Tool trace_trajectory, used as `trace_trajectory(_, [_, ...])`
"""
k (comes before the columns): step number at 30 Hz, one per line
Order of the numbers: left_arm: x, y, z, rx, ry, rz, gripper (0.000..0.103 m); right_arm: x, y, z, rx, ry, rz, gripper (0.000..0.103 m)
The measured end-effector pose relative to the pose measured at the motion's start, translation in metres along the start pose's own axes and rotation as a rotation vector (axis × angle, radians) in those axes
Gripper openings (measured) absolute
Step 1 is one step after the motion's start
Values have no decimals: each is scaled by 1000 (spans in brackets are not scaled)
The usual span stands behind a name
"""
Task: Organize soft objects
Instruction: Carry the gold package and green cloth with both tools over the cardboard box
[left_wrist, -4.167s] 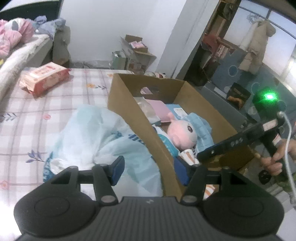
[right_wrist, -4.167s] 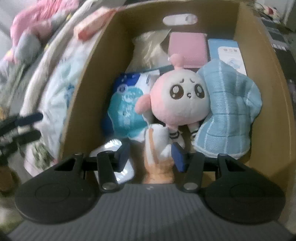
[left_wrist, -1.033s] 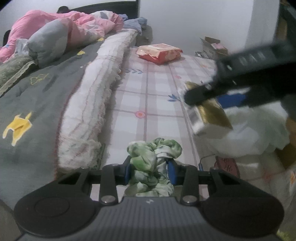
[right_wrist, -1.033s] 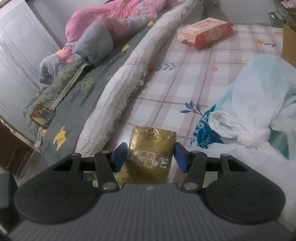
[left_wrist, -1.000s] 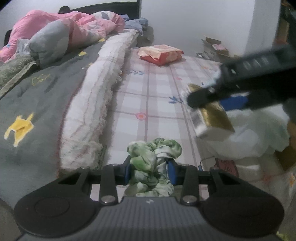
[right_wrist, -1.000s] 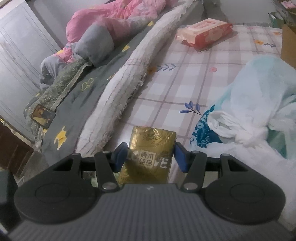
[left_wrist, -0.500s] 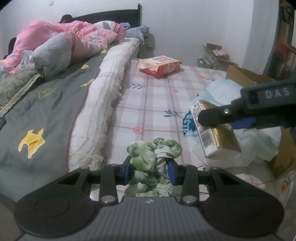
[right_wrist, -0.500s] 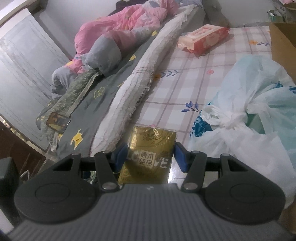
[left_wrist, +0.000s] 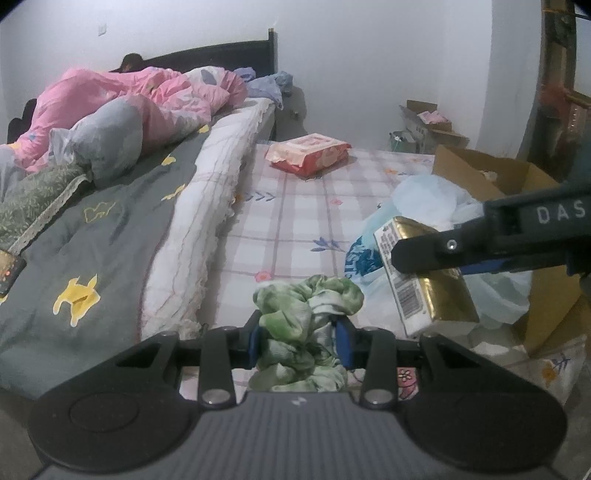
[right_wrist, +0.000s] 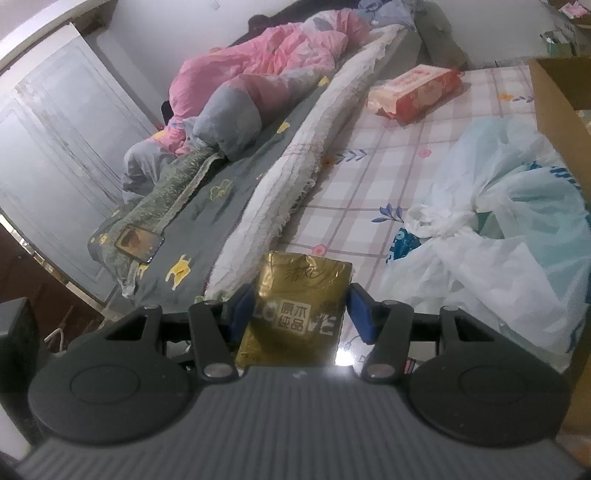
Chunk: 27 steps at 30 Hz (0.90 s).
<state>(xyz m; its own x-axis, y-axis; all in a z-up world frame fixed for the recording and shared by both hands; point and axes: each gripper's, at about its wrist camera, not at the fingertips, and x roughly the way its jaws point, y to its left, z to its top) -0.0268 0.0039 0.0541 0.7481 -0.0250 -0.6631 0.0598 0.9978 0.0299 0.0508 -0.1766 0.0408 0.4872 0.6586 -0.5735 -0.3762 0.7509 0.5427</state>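
Scrunchie (left_wrist: 306, 325), squashy and light, sits pinched mid-bunch in the left gripper (left_wrist: 301, 338); right gripper (right_wrist: 301, 317) squeezes the yielding tissue pack (right_wrist: 299, 314) by its sides.

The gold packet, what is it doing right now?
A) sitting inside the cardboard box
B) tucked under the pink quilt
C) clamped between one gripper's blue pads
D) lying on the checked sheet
C: the gold tissue pack sits pinched between the blue pads of the right gripper, lifted above the bed.
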Motion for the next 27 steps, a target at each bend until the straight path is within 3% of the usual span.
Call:
trace_trajectory(13, [-17,-53,32,102,-101,-152,40,-79,-19,1,25,-137,0,54])
trace_trajectory(21, [-20,-101,60,178,-151,-262,40,-139,-49,8,52,-244,-45,54])
trace_trajectory(27, [-12,-146,77,227,-161,-362,40,-183,-75,13,66,-299,-125,54])
